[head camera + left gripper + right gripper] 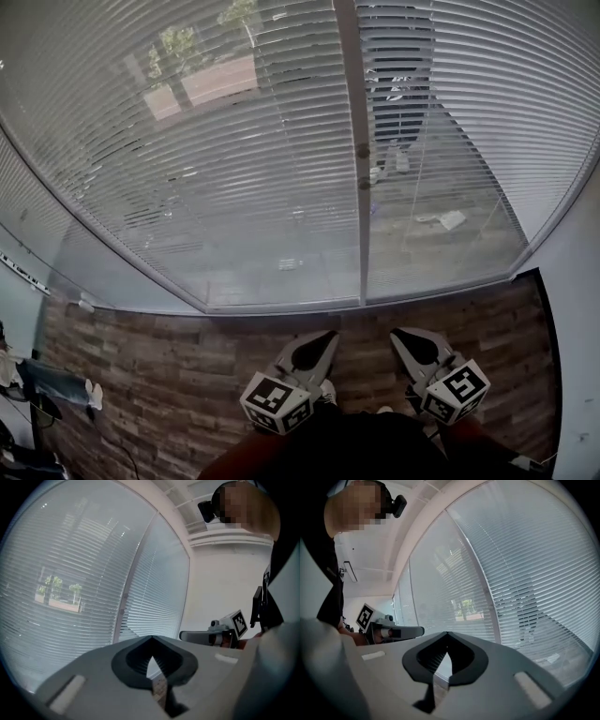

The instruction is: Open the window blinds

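Note:
Lowered window blinds [234, 141] with grey horizontal slats fill the wall ahead, and trees and a building show through the gaps. A vertical frame post [352, 141] splits them into two panes. A thin cord or wand [419, 187] hangs in front of the right pane. My left gripper [330, 335] and right gripper [397, 333] are side by side low in the head view, pointing at the window's bottom edge and short of it. Both have their tips together with nothing between them. The blinds [84, 588] fill the left gripper view, and the blinds [525, 573] the right gripper view.
A wood-look floor [187, 375] runs from my feet to the window sill line [281, 305]. A white wall [581, 281] closes the right side. Some clutter [56, 384] lies at the lower left. Each gripper view shows the other gripper: the right one [206, 634], the left one [401, 631].

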Demonstrator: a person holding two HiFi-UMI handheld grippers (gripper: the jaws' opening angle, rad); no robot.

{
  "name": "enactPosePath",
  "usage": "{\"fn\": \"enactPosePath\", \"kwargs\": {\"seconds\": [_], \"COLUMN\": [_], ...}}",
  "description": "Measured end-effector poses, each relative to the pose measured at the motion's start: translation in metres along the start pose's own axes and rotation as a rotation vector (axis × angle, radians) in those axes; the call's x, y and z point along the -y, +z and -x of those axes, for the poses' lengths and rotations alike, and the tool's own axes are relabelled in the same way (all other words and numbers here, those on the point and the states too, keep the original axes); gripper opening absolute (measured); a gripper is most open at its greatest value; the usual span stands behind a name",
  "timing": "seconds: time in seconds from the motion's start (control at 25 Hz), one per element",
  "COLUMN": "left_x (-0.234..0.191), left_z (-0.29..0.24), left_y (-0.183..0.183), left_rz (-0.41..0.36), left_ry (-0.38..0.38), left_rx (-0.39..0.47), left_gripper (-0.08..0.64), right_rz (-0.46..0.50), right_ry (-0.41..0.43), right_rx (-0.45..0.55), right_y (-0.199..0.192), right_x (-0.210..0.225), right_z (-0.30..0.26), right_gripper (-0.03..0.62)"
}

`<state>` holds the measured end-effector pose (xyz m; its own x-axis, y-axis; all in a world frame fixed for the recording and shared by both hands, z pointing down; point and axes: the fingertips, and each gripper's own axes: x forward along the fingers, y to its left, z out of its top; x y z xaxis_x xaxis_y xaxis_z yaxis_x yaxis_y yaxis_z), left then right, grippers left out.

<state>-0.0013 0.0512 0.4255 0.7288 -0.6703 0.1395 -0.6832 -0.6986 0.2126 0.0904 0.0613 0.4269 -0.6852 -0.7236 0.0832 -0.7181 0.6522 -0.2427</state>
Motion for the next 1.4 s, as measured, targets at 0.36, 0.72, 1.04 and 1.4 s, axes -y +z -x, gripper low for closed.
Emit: {"fn": "enactPosePath", "kwargs": {"seconds": [0.36, 0.72, 1.04, 1.4], "left_x": [-0.088, -0.144, -0.160, -0.144], "left_z": [0.006, -0.003, -0.019, -0.063], "left_y": [0.010, 0.014, 0.015, 0.023], "left_rz": [0.023, 0.017, 0.038, 0.057], "left_ry": [-0.027, -0.096, -0.100, -0.014], "left_rx": [0.027, 0.004, 0.007, 0.015], "left_gripper": [0.002, 0.002, 0.000, 0.002], "right_rz": [0.026, 0.043, 0.053, 0.071], "right_ry": [-0.030, -0.090, -0.099, -0.015], "right_rx": [-0.026, -0.020, -0.061, -0.070], "right_y": [-0.001, 0.003, -0.001, 0.022], "right_x": [-0.009, -0.011, 0.003, 0.055], "right_z": [-0.086, -0.142, -0.150, -0.143], "right_gripper": [0.026, 0.026, 0.026, 0.026]}}
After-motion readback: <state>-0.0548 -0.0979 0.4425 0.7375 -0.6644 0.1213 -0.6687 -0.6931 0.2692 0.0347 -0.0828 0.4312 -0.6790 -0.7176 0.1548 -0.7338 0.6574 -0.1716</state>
